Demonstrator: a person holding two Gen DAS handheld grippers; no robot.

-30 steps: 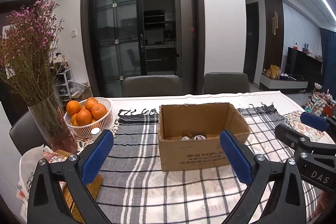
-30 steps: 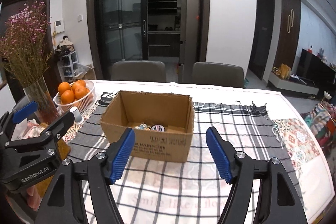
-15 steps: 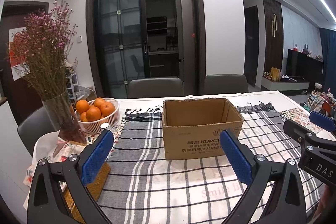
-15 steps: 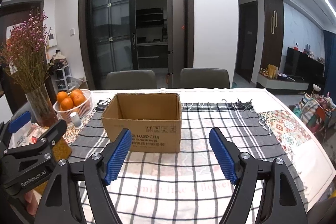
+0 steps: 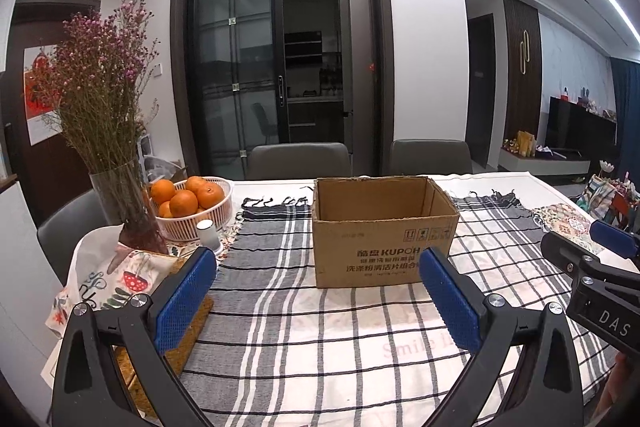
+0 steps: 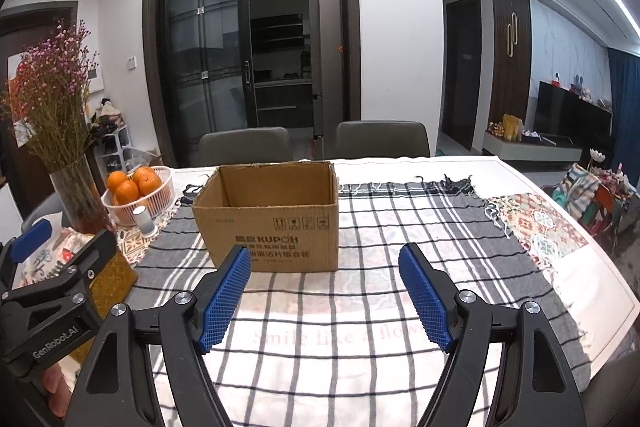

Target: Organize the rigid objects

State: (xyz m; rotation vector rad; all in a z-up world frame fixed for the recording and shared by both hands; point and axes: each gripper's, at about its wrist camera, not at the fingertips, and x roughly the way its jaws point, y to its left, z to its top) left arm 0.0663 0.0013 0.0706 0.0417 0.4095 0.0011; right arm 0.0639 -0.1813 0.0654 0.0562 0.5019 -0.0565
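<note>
An open brown cardboard box [image 5: 384, 231] stands on the checked tablecloth [image 5: 304, 327]; it also shows in the right wrist view [image 6: 272, 219]. Its inside is hidden from this low angle. My left gripper [image 5: 316, 295] is open and empty, held back from the box's near side. My right gripper [image 6: 324, 291] is open and empty, also in front of the box. Each gripper shows at the edge of the other's view, the right one [image 5: 592, 279] and the left one [image 6: 52, 287].
A white basket of oranges [image 5: 192, 207], a glass vase of dried flowers [image 5: 120, 203] and a small white bottle [image 5: 208, 235] stand at the left. A woven mat [image 6: 112, 279] lies near the left edge. Two chairs [image 5: 300, 159] stand behind the table.
Both grippers have pulled back and lowered from the box. The small objects inside it, seen a second ago, are now hidden by its front wall.
</note>
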